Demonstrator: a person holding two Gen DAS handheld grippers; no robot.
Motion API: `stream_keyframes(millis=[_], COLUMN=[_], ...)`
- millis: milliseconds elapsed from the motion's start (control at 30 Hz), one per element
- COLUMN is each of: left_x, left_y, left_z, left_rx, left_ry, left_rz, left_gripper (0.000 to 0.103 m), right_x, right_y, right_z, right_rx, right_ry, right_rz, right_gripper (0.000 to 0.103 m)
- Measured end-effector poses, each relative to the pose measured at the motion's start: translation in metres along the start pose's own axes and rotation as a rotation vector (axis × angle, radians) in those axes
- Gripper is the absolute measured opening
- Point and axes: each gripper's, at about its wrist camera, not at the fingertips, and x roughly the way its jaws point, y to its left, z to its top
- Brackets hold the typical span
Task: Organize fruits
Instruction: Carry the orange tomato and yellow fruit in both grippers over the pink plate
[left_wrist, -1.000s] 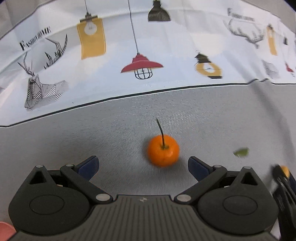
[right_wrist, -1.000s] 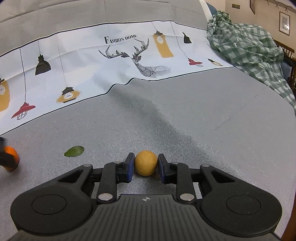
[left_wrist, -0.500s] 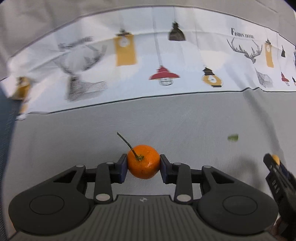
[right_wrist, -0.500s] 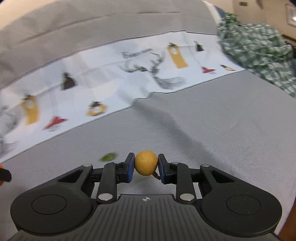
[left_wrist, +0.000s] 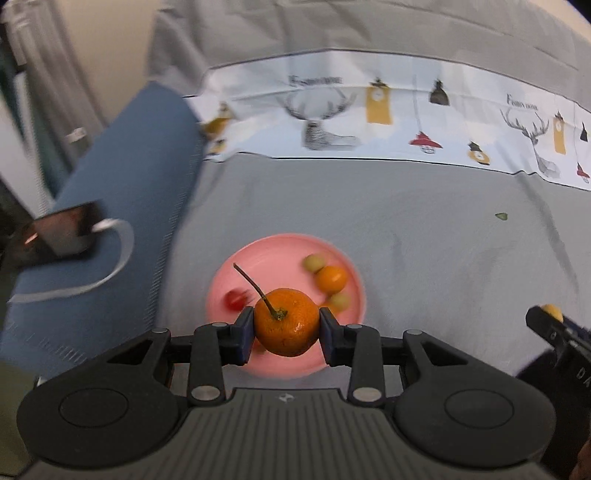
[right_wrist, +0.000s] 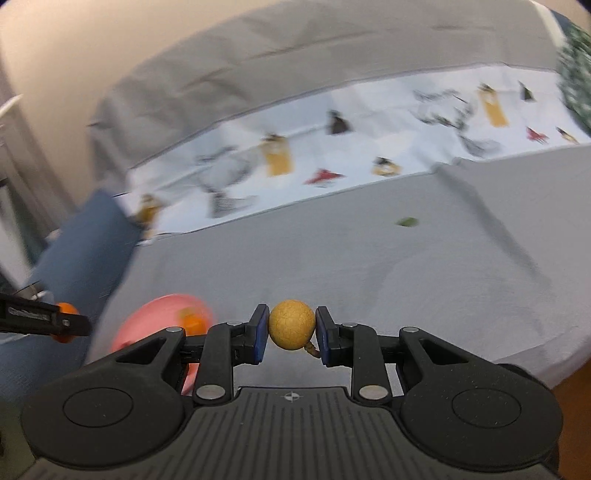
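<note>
My left gripper (left_wrist: 286, 332) is shut on an orange tangerine (left_wrist: 287, 322) with a long stem, held in the air above the near part of a pink plate (left_wrist: 258, 254). The plate holds a small orange fruit (left_wrist: 331, 277), two pale yellow-green fruits (left_wrist: 314, 263) and a red one (left_wrist: 235, 300). My right gripper (right_wrist: 291, 334) is shut on a small round tan fruit (right_wrist: 291, 329), raised above the grey cloth. In the right wrist view the pink plate (right_wrist: 155, 317) lies at the lower left, with the left gripper (right_wrist: 40, 319) and its tangerine at the left edge.
A grey cloth (left_wrist: 406, 240) covers the surface, with a white printed band (left_wrist: 406, 118) behind it. A green leaf (left_wrist: 501, 216) lies on the cloth to the right. A blue cushion (left_wrist: 122, 192) with a dark device and white cable (left_wrist: 66, 229) is on the left.
My left gripper closed on the tangerine, lifted it and carried it left over the pink plate. My right gripper rose and swung left with the tan fruit still held.
</note>
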Motion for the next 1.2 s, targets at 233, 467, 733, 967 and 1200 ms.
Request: stream_keyframes(millis=[233, 467, 733, 967, 1200], left_x=[-0.05, -0.077, -0.083, -0.079, -0.075], left_y=[0.044, 0.055, 0.059, 0.059, 0.062], left_z=[-0.05, -0.089, -0.104, -0.103, -0.103], left_rx=[-0.103, -0.153, -0.161, -0.159, -0.173], left_ry=[-0.036, -0.058, -0.071, -0.068, -0.053], left_rz=[0.013, -0.015, -0.024, -0.046, -0.046], left_gripper=[0.04, 0.04, 0.04, 0.04, 0.04], right_x=[-0.058, -0.093, -0.099, -0.101, -0.099], right_y=[0.055, 0.082, 0.098, 0.098, 0.101], right_z=[-0.026, -0.044, -0.049, -0.05, -0.052], right_rx=[-0.197, -0.326, -0.388, -0.39, -0.399], right_ry=[-0.051, -0.07, -0.074, -0.075, -0.062], right_rz=[0.101, 0.152, 0.166, 0.142, 0.144], right_gripper=[0.028, 0.028, 0.028, 0.028, 0.028])
